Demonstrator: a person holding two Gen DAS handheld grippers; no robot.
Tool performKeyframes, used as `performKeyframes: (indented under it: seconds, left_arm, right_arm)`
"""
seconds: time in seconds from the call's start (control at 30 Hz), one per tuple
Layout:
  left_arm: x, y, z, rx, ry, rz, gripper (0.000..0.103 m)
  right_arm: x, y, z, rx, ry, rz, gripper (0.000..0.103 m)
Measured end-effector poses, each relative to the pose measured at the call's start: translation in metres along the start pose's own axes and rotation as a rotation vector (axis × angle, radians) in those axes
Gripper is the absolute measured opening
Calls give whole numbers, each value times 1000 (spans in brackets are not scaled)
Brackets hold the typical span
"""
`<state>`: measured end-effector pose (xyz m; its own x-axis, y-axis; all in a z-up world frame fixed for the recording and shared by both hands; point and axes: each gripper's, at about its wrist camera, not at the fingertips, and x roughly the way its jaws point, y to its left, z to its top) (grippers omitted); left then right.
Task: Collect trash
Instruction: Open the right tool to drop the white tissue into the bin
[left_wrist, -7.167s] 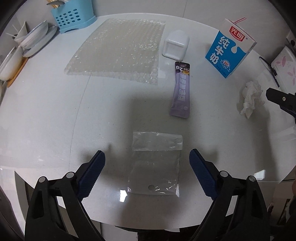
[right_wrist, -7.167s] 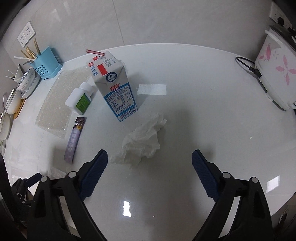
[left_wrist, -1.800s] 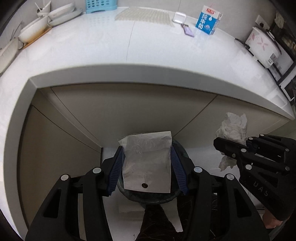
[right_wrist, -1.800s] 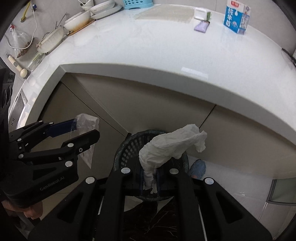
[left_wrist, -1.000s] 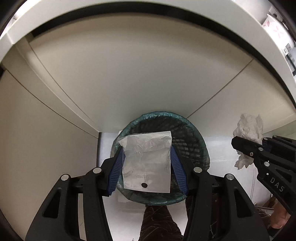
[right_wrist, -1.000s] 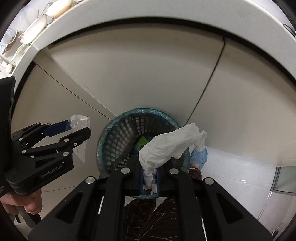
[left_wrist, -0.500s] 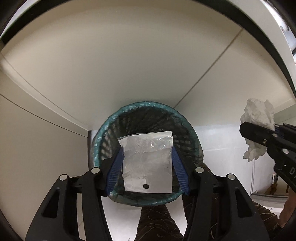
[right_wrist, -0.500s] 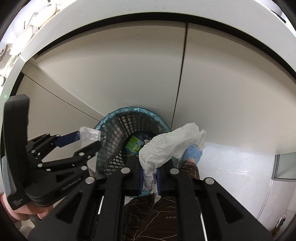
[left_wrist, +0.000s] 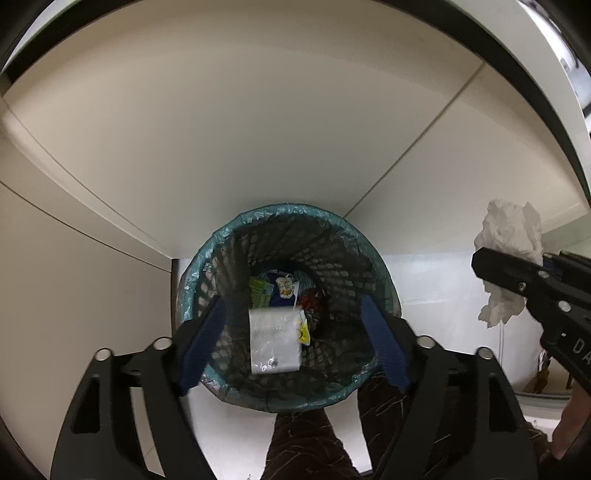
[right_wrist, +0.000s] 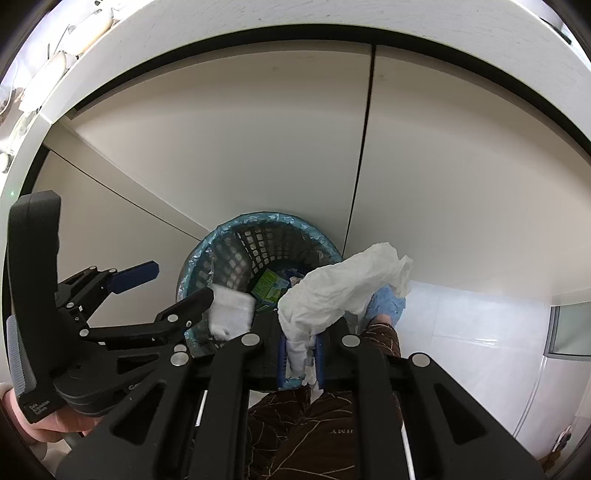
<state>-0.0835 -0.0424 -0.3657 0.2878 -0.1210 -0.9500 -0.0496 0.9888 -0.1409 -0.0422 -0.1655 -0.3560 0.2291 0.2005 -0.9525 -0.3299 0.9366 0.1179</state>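
Below the counter edge: a round mesh trash bin (left_wrist: 207, 295) with a teal plastic liner stands on the floor against beige cabinet doors (left_wrist: 258, 129).
Hidden or cut off: the bin's near rim is covered by the gripper frames in both views; its bottom is dark, and the litter there shows only as small green, yellow and red scraps too small to name.
Clear plastic bag (left_wrist: 273, 339): flat, rectangular, glossy, blurred; it lies free inside the bin's mouth, between the left fingers but touching neither.
Left gripper (left_wrist: 295, 339): jaws opening, set wide, 2 blue ribbed pads at either side of the bin; nothing pressed between them.
Left gripper from the other side (right_wrist: 173, 284): black frame, held by a hand (right_wrist: 48, 424) at the lower left, cut by the picture edge.
Right gripper (right_wrist: 301, 354): narrow, clamped on a crumpled white tissue (right_wrist: 343, 284).
Tissue: soft, wrinkled, bulging up past the fingertips, hanging above the bin's right rim; its lower end is hidden between the pads.
Person: brown patterned trouser leg (right_wrist: 314, 424) and a blue slipper (right_wrist: 386, 306), partly behind the tissue.
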Motion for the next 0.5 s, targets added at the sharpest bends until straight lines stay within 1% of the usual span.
performKeyframes:
  seconds: [0.17,0.23,0.33,0.5]
  left_arm:
    - [-9,10,0,-21,-33,8,87]
    - [-13,16,2,-41,-44,10,88]
    - [-17,28,4,-67,-61,14,93]
    - [-28,42,7,-101,-91,17,97]
  right_arm:
    - [-2,2,2,-10,-2,1,12]
    - [-3,3,4,-15,-3,3,12]
    - [-6,3,6,-17,-12,30,12]
    - [0,9,8,-20,-21,63,12]
